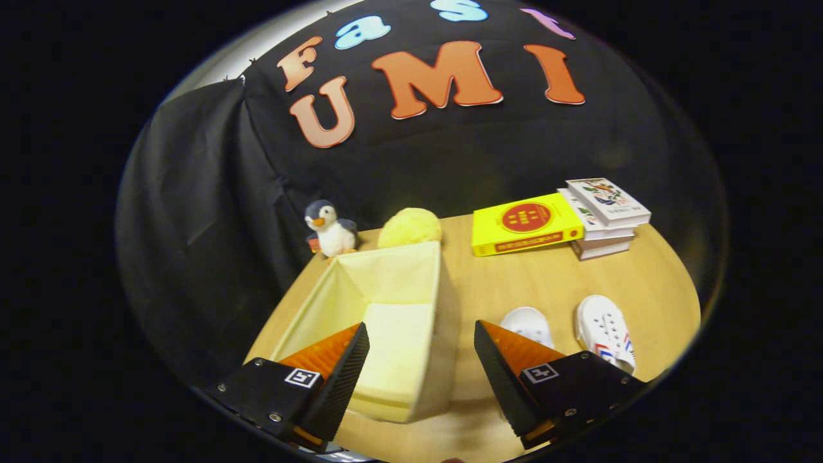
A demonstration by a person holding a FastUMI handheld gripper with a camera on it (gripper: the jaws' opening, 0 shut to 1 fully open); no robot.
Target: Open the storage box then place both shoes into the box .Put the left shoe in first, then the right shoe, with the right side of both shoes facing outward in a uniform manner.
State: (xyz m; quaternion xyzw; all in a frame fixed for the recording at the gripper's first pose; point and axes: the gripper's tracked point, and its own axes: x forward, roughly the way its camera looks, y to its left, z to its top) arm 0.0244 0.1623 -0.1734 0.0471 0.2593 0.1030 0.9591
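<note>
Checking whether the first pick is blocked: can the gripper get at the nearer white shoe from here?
Probably yes. The gripper is open above the storage box, holding nothing. The nearer white shoe lies on bare table beside the box, just past one finger, apart from the second shoe, nothing over it.

Jaws spread wide, nothing clamped

The gripper (421, 360) hangs tilted downward, its two fingers (334, 373) set well apart — one on each side, angled inward toward their tips — with open space between the jaws and neither finger pressing on anything.
</note>
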